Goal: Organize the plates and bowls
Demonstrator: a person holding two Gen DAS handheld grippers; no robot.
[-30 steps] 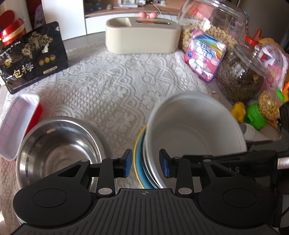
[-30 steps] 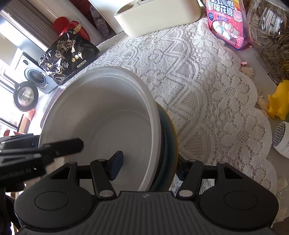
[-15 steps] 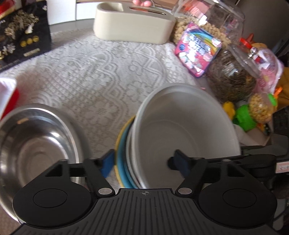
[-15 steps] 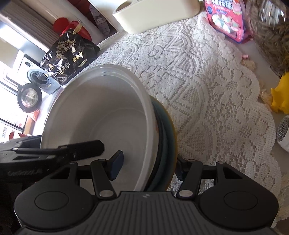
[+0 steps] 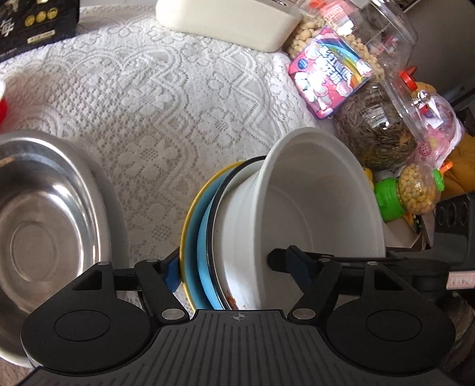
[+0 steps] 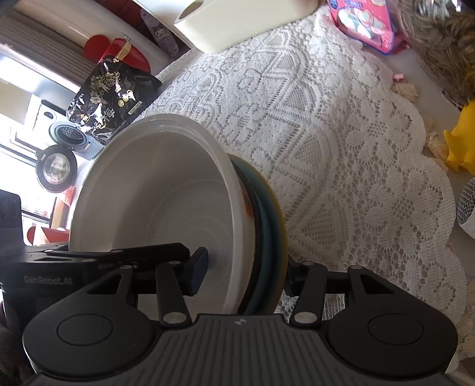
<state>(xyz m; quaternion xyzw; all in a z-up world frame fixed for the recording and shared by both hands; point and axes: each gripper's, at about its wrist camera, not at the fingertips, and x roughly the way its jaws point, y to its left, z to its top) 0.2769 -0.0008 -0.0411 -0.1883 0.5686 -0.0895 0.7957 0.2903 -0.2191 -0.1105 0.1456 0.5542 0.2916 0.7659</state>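
A white bowl (image 5: pixel 320 207) (image 6: pixel 154 193) sits in a stack of plates: white with a dark rim, blue (image 5: pixel 204 237), and yellow (image 5: pixel 187 234) (image 6: pixel 280 237) outermost. The stack stands tilted up on its edge on the lace cloth. My right gripper (image 6: pixel 246 271) straddles it, one pad (image 6: pixel 199 267) against the bowl's inside, the other finger behind the yellow plate; its jaws are closing on the stack. My left gripper (image 5: pixel 234 268) stands wide open around the stack's other side, one pad beside the yellow plate, one inside the bowl. A steel bowl (image 5: pixel 44 222) rests upright at the left.
A cream box (image 5: pixel 228 17) stands at the back of the lace cloth (image 5: pixel 154 98). A pink sweets bag (image 5: pixel 329 71), seed jars (image 5: pixel 374 130) and toys crowd the right side. A black packet (image 6: pixel 109 92) stands at the far left, and a yellow toy (image 6: pixel 463 139) lies off the cloth.
My left gripper has opened wide and sunk over the stack's rim. The stack has tipped more upright. The right gripper's inner pad has moved in toward the bowl's bottom.
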